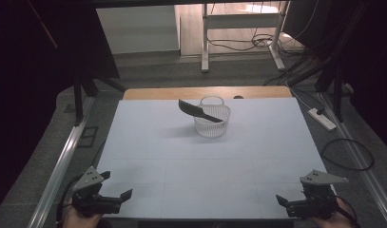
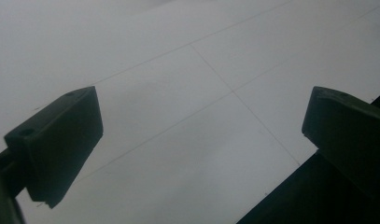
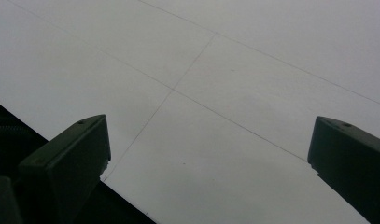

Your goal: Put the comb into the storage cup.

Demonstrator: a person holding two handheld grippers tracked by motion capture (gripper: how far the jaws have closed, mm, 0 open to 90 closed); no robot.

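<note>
Grey carpeted floor surrounded the table (image 1: 148,142), whose matte white top was divided by thin seam lines into rectangular panels; a strip of bare wood ran along the far edge.

At the near left corner, the left gripper (image 1: 116,197) sat low over the white surface, held from below by a hand. Its body was black and angular, with a grey three-cornered plate on top. In the left gripper view, the two blocky black jaws stood wide apart with nothing between them, above smooth white panels and a dark table edge.

Toward the far centre of the table stood a small basket (image 1: 211,124), white, round and slightly tapered, with perforated mesh walls and a thin loop handle rising at its far rim. A black comb (image 1: 195,110), flat and elongated, lay tilted across the basket's rim, its broad toothed end projecting up and to the left, its narrow end inside the basket.

At the near right corner, the right gripper (image 1: 288,203) matched the left in shape and material. In the right gripper view, its jaws were likewise spread wide and empty over the seamed surface, well apart from the basket.
</note>
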